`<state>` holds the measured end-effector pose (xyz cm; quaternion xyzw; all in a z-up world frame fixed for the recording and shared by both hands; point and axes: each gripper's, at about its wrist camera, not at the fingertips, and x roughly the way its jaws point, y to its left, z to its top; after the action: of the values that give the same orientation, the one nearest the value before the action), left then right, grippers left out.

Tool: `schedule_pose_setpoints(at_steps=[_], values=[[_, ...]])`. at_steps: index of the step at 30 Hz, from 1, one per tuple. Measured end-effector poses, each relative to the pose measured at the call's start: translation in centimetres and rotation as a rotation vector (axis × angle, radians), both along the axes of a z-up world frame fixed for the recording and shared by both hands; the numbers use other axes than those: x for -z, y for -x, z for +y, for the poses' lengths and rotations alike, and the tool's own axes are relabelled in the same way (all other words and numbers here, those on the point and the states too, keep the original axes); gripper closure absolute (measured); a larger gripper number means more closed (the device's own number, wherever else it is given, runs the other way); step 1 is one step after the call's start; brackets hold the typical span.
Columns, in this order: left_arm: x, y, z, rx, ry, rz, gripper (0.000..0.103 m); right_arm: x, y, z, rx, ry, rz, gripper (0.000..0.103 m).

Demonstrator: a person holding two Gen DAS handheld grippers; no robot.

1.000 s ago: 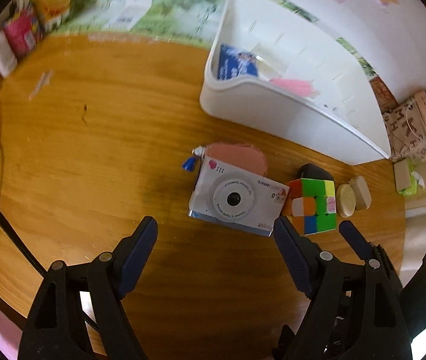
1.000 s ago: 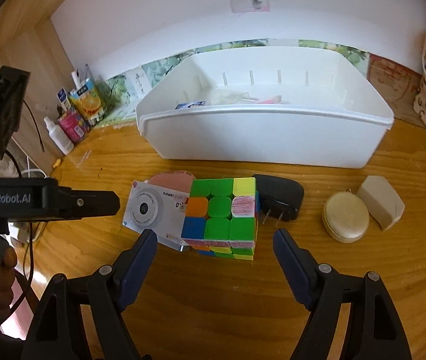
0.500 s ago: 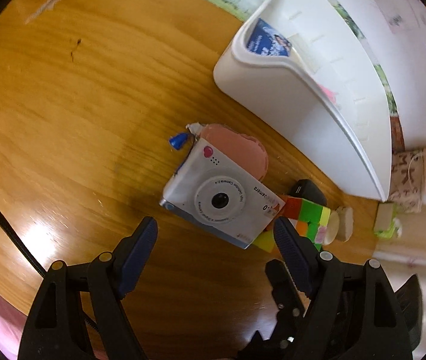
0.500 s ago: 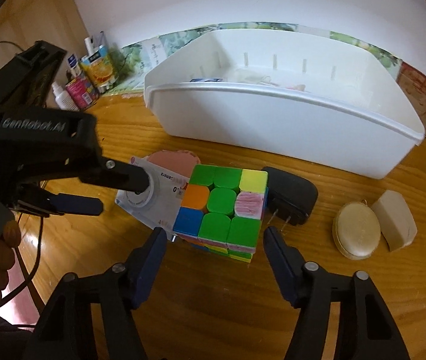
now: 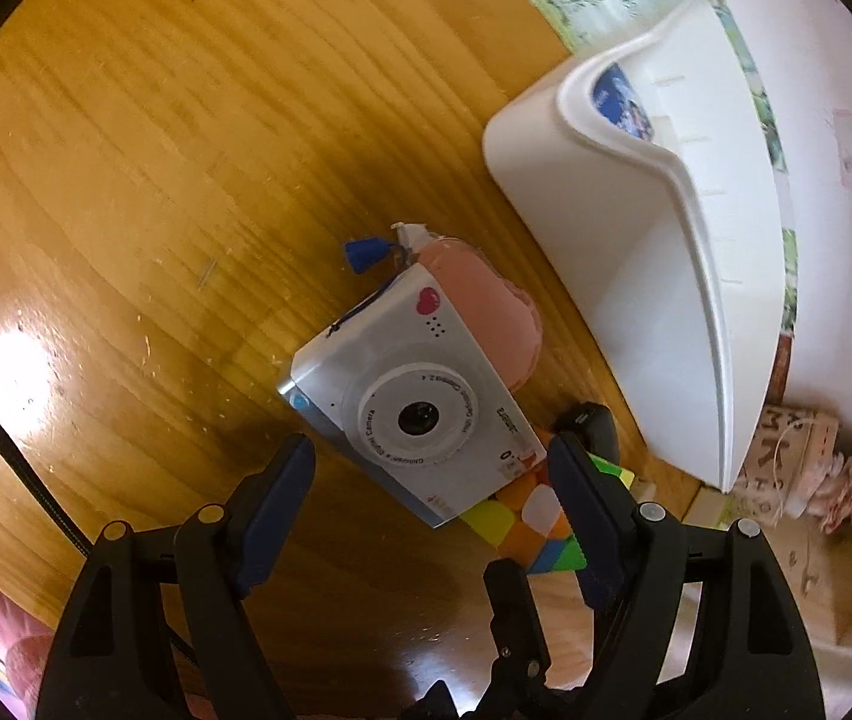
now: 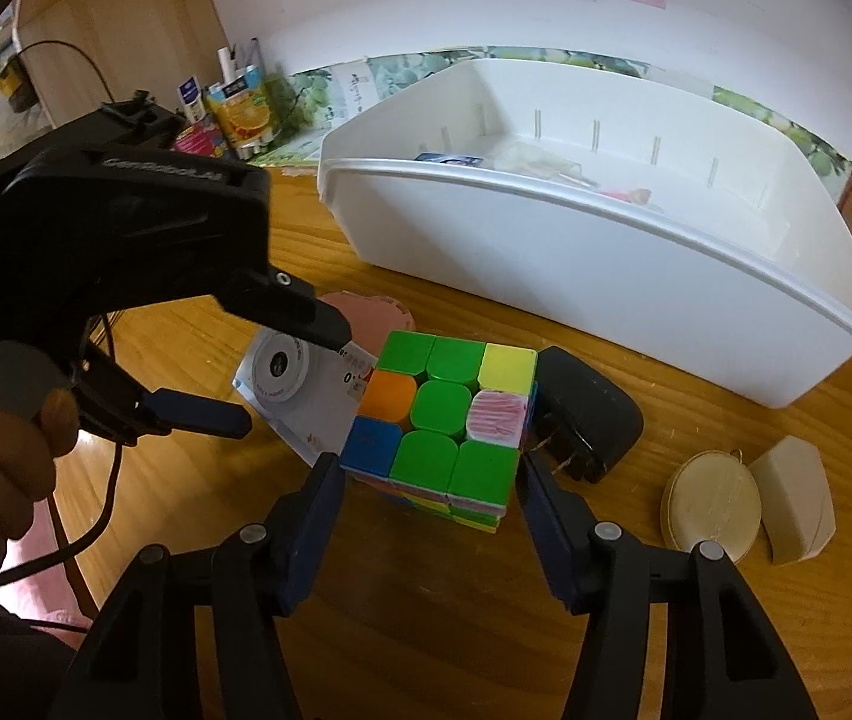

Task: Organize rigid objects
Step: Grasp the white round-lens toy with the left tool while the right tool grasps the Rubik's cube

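The right gripper [image 6: 429, 474] is closing around the multicoloured plastic puzzle cube [image 6: 447, 420]; it should squeeze squarely. The left gripper [image 5: 432, 468], wide open and empty, hovers over the white toy camera [image 5: 414, 408].

The right gripper [image 6: 431, 465] points steeply down toward the table [image 6: 546, 630], its two dark-blue fingers [image 6: 324, 492] standing either side of the colour cube [image 6: 444, 420]. The fingers are closing on the cube; their tips lie right at its lower side faces, though firm pressing cannot be told. The left gripper [image 5: 431, 468] also tilts steeply down, rolled to one side, its fingers [image 5: 282, 480] spread wide with the near corner of the toy camera [image 5: 408, 396] between them and neither pad touching it. In the right wrist view, the left gripper's black body reaches in from the left, held by a hand [image 6: 0, 462] wrapped around its grey handle.
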<state>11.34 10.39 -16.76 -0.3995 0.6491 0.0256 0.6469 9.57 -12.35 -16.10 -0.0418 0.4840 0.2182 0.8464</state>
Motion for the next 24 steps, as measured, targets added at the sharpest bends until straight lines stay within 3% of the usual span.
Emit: schedule_pose_setpoints(at_steps=[9,24], values=[[0.4,-0.1,0.7,-0.058,0.02,0.016,0.021,0.0,-0.1,-0.3,-0.046,-0.006,-0.005,0.044],[0.6,-1.5,0.1,-0.12,-0.044,0.089,0.025,0.0,0.2,-0.8,-0.062,-0.007,-0.005,0.044]])
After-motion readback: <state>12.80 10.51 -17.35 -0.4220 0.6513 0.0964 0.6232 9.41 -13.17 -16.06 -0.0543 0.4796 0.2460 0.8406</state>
